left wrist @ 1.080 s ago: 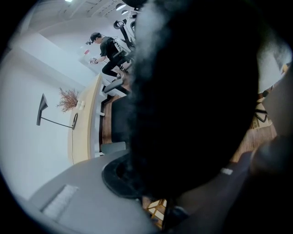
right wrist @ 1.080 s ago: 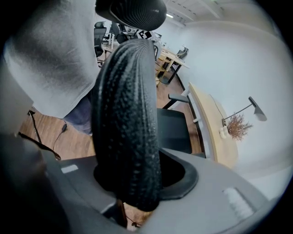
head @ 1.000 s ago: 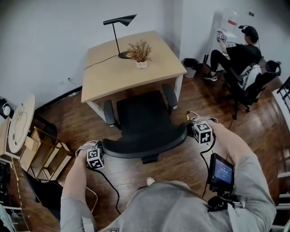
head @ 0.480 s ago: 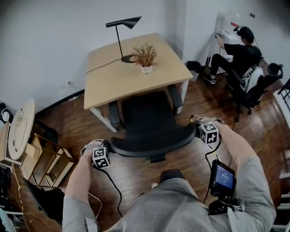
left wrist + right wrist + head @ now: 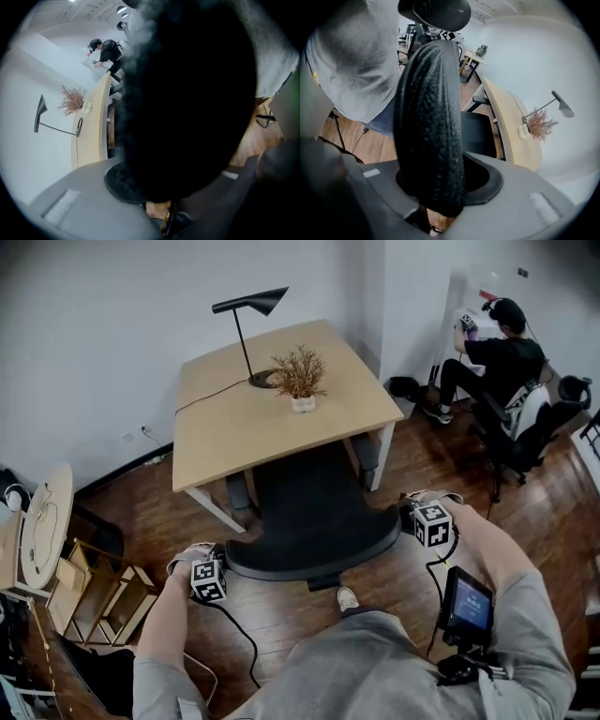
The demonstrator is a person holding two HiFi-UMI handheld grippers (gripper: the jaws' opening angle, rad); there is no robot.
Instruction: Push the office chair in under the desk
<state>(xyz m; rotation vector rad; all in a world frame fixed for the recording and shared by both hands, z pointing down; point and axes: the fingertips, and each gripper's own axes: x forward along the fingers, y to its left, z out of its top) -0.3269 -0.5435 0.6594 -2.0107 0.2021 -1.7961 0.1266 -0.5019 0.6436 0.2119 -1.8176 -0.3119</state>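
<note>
chair half under desk edge; bare floor either side.
arms forward; left gripper and right gripper each clamped on a backrest end.

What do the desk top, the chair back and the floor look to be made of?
The desk top: pale wood or wood-look laminate, matte, evenly tan. The chair back: black, pebbled and ribbed up close, probably moulded plastic or coated foam. The floor: dark brown wood planks, slight sheen, board seams visible.
</note>
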